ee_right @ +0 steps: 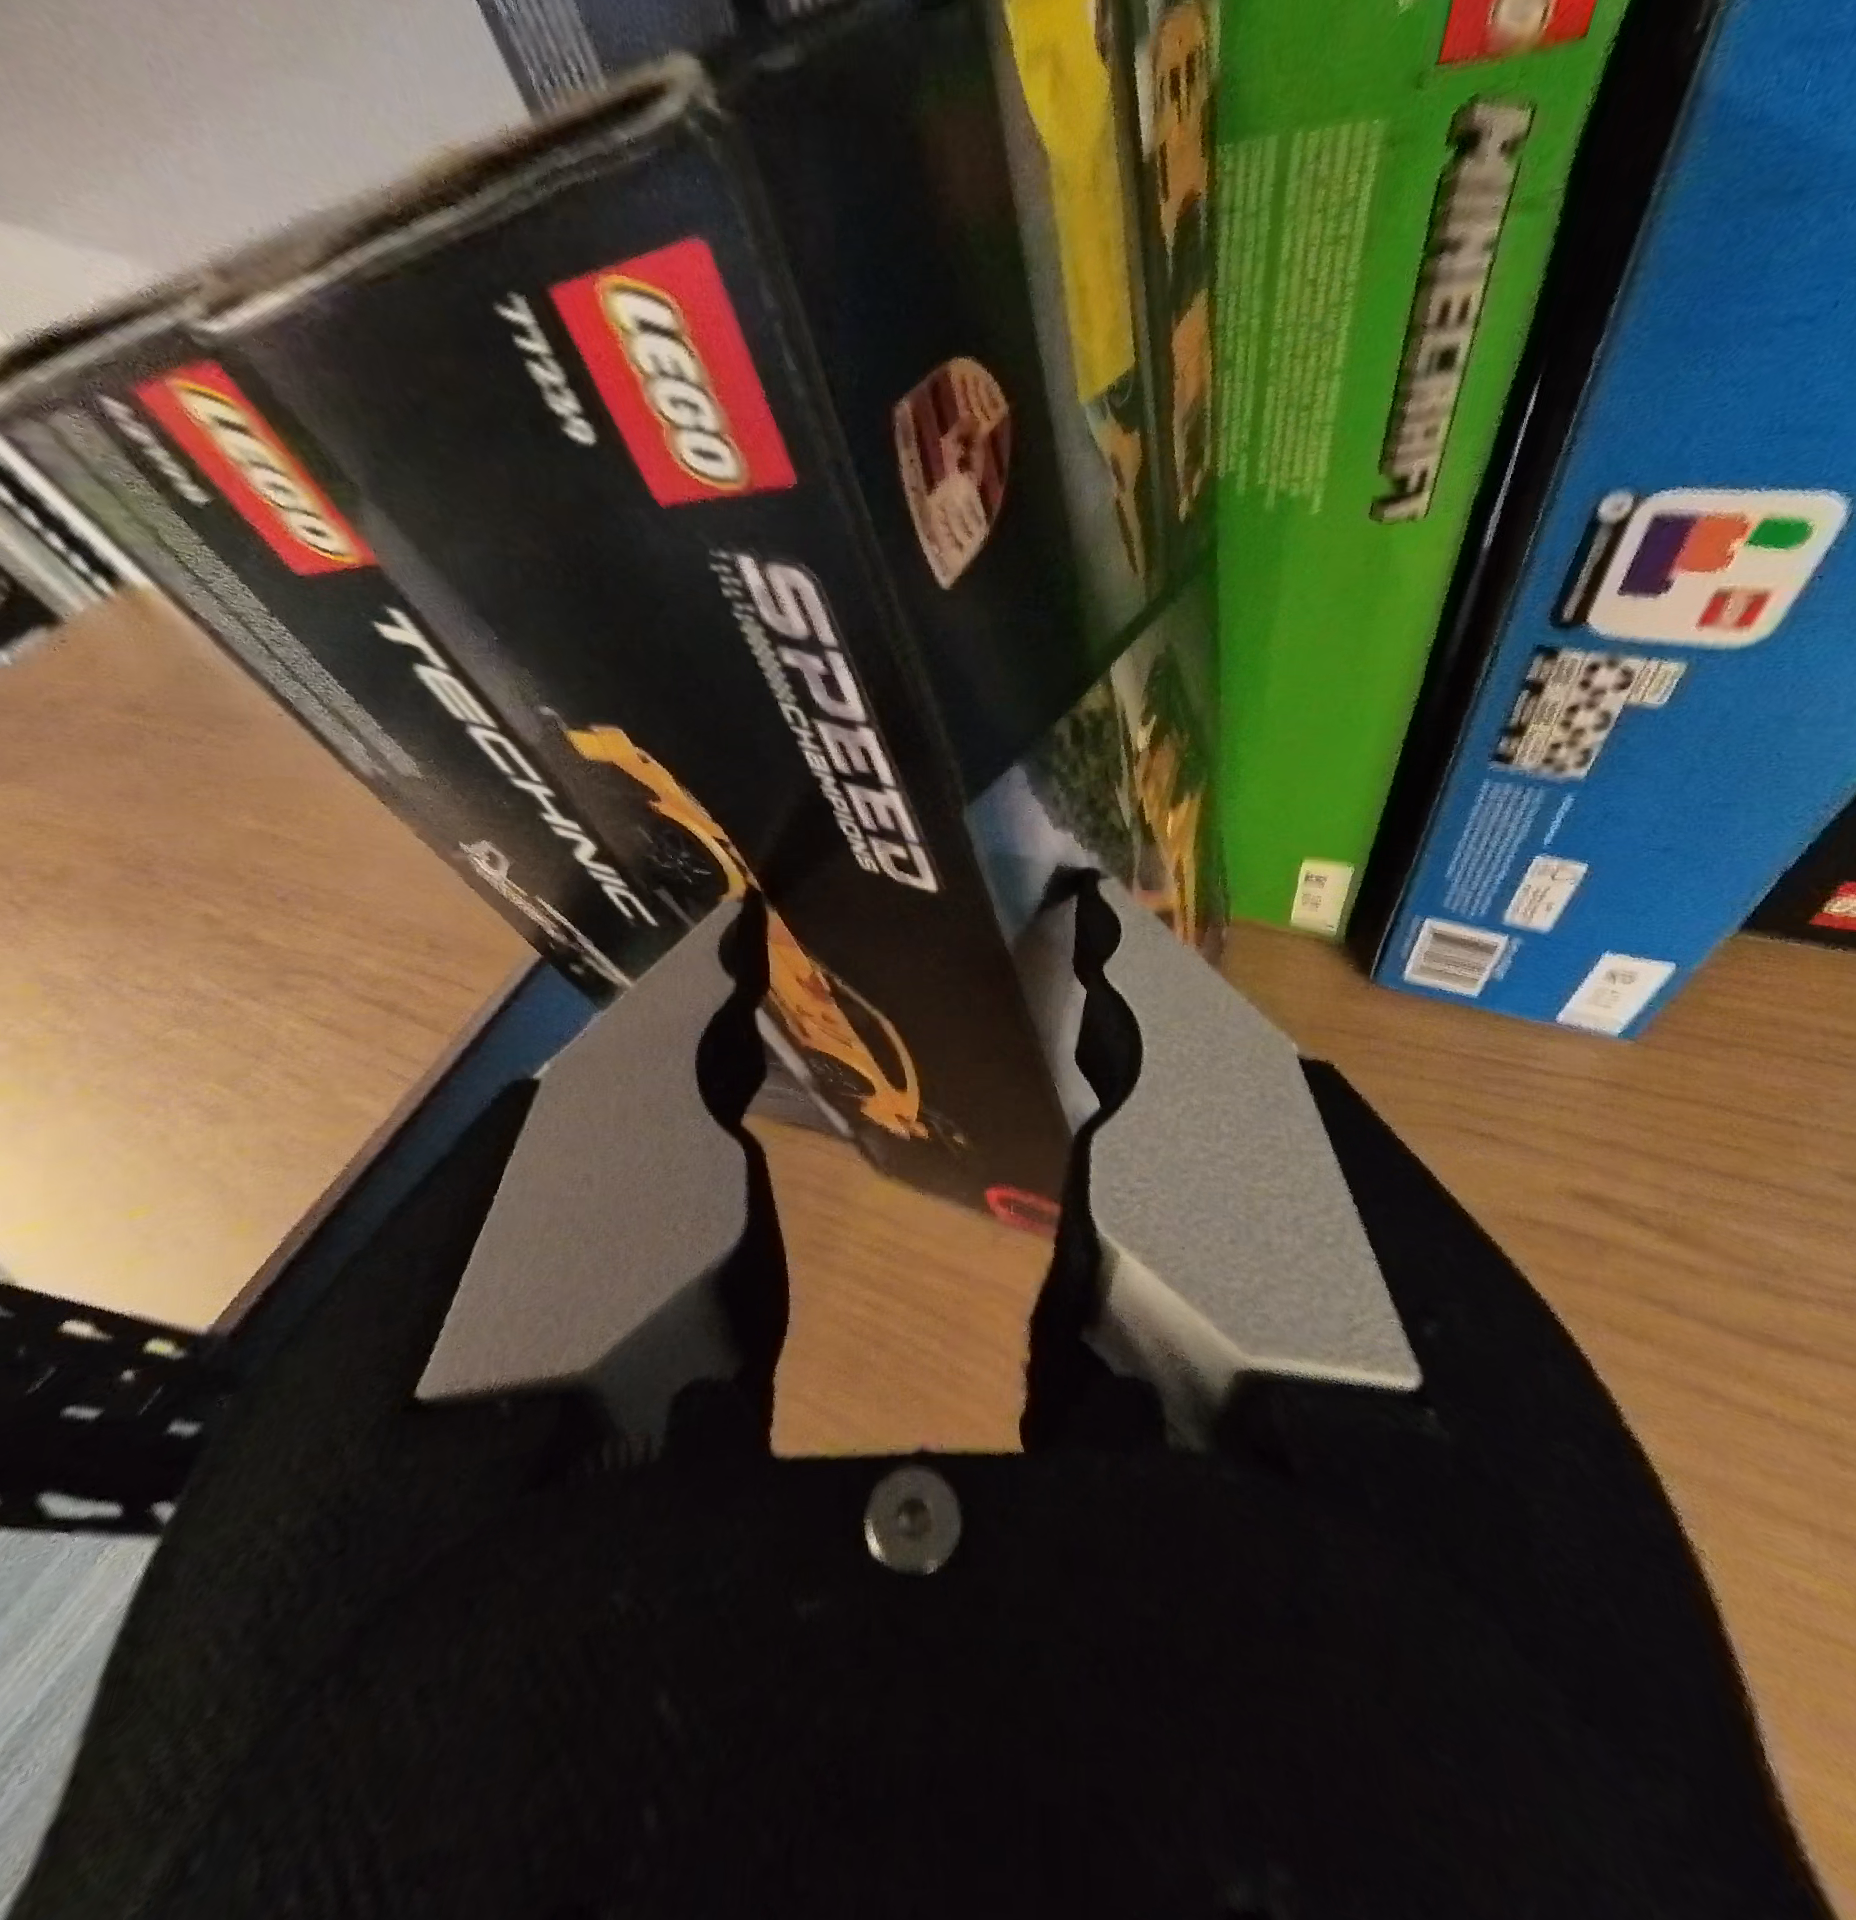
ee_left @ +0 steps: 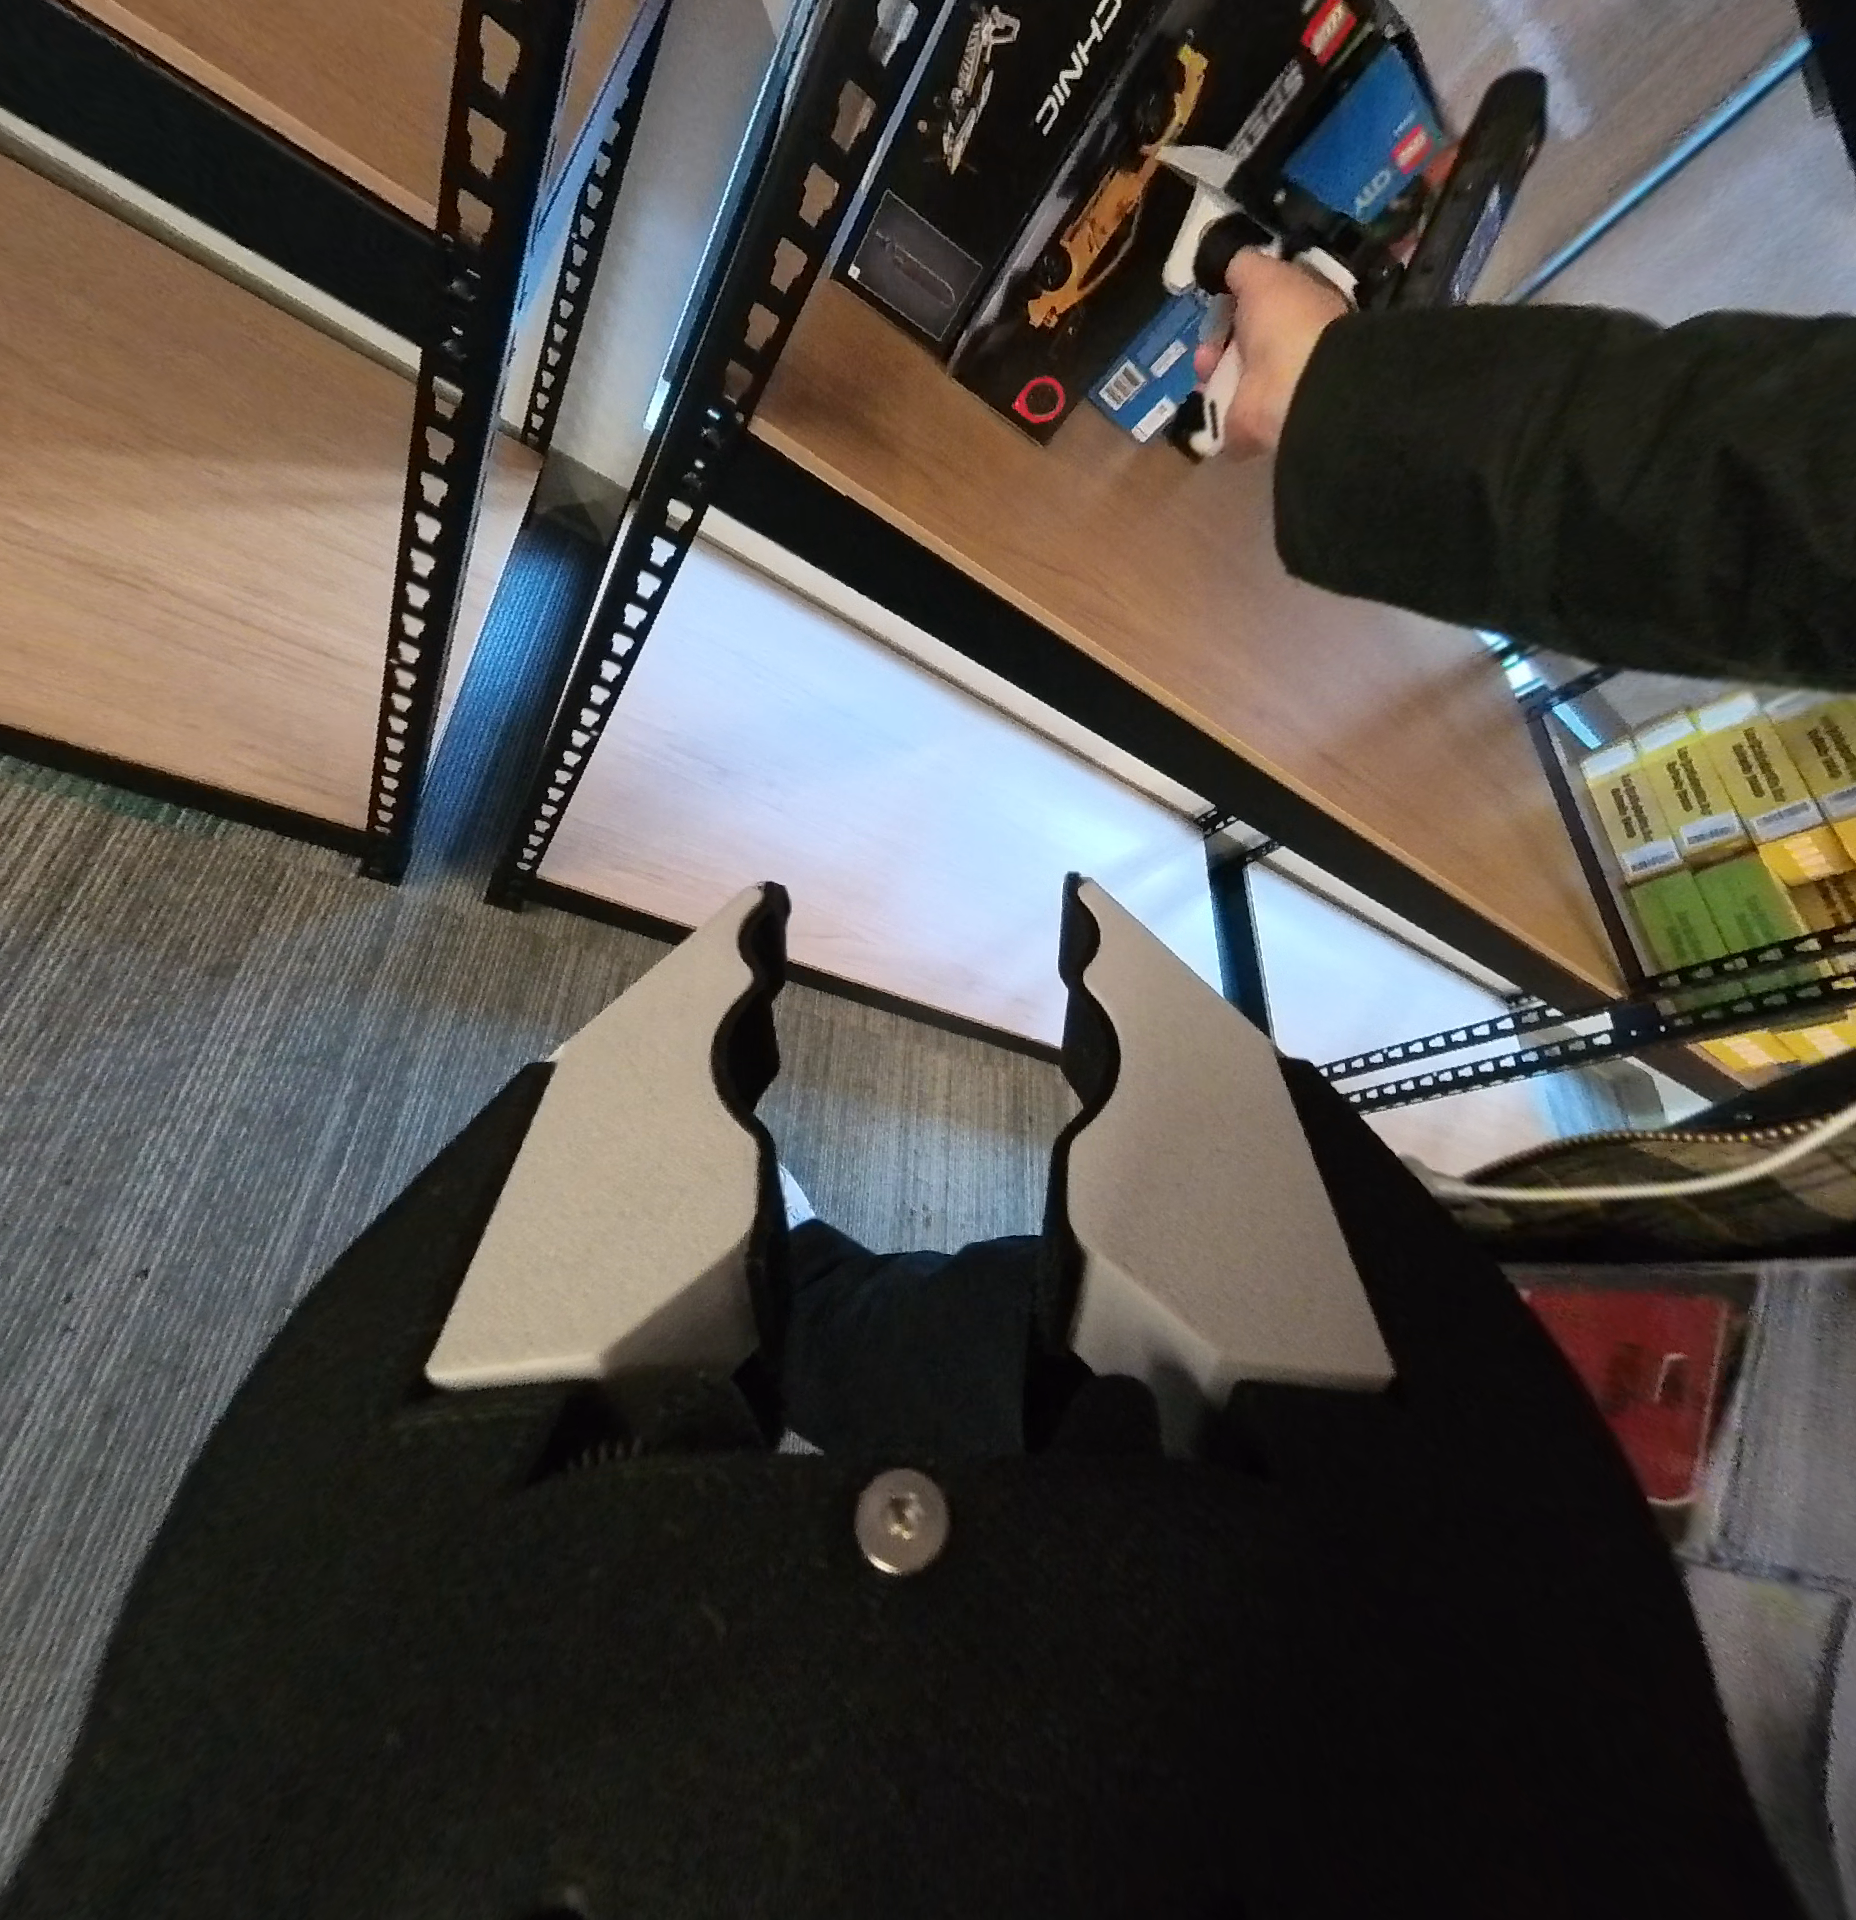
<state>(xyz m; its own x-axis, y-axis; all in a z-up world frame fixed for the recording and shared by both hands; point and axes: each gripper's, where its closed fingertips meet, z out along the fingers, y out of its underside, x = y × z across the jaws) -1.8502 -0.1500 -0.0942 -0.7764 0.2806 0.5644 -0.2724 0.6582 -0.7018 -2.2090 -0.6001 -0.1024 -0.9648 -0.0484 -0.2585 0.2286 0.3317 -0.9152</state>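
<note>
My right gripper (ee_right: 913,899) is open, its jaws on either side of the lower end of a black toy box with a yellow car picture (ee_right: 695,665). The box leans to the left on a wooden shelf (ee_right: 1526,1195), and a thin gap shows beside the right finger. A second black box (ee_right: 311,582) leans just left of it. In the left wrist view a hand (ee_left: 1256,353) holds the right gripper against the same box (ee_left: 1100,218). My left gripper (ee_left: 919,899) is open and empty, low over grey carpet (ee_left: 228,1091), pointing at the bottom shelf.
A green box (ee_right: 1339,468) and a blue box (ee_right: 1651,582) stand upright to the right of the black ones. Black perforated shelf posts (ee_left: 633,520) stand ahead of the left gripper. Yellow and green boxes (ee_left: 1734,821) fill a rack at right. There is about 55 centimeters between the tips of the two grippers.
</note>
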